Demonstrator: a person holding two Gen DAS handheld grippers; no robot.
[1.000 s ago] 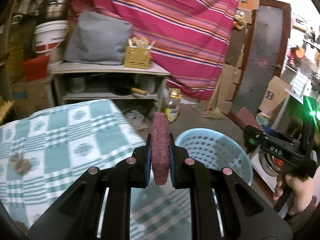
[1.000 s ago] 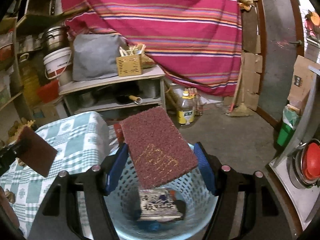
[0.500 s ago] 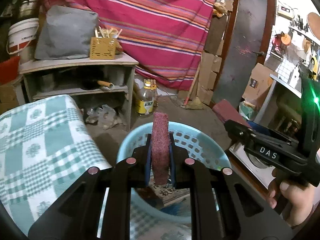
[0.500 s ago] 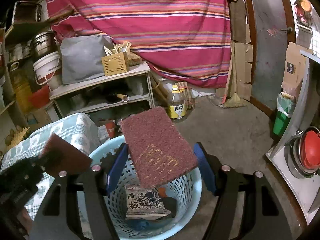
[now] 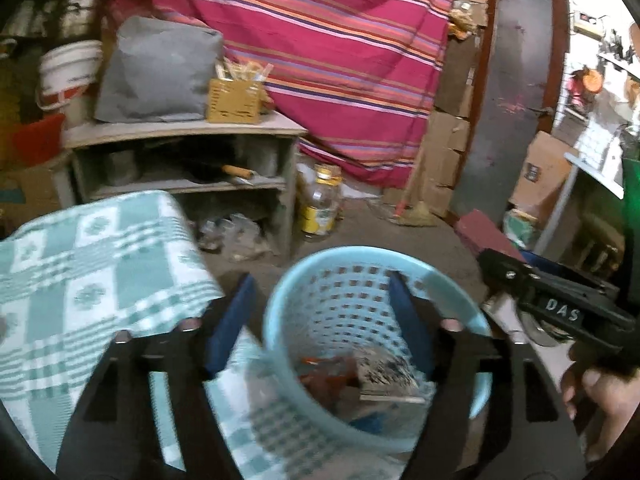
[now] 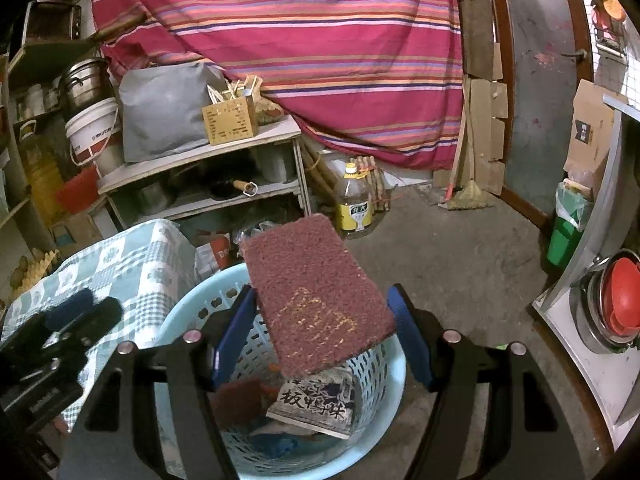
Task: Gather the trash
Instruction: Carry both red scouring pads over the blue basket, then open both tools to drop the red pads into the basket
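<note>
Left wrist view: set behind the left gripper (image 5: pixel 320 320), angled down over the light blue basket (image 5: pixel 472 322), close above its rim; checked tablecloth (image 5: pixel 92 272) at left, right gripper (image 5: pixel 520 268) entering at right edge. Somewhat blurred.

Right wrist view: set behind the right gripper (image 6: pixel 322 334), also tilted down onto the basket (image 6: pixel 192 304), nearly overhead; left gripper (image 6: pixel 76 316) at lower left.

Shared by both: basket, tablecloth (image 6: pixel 136 256), wooden shelf (image 5: pixel 180 130) (image 6: pixel 276 132), striped cloth (image 5: pixel 340 40) (image 6: pixel 320 40), oil bottle (image 5: pixel 322 204) (image 6: pixel 354 204), door (image 5: pixel 512 80) (image 6: pixel 548 80).
</note>
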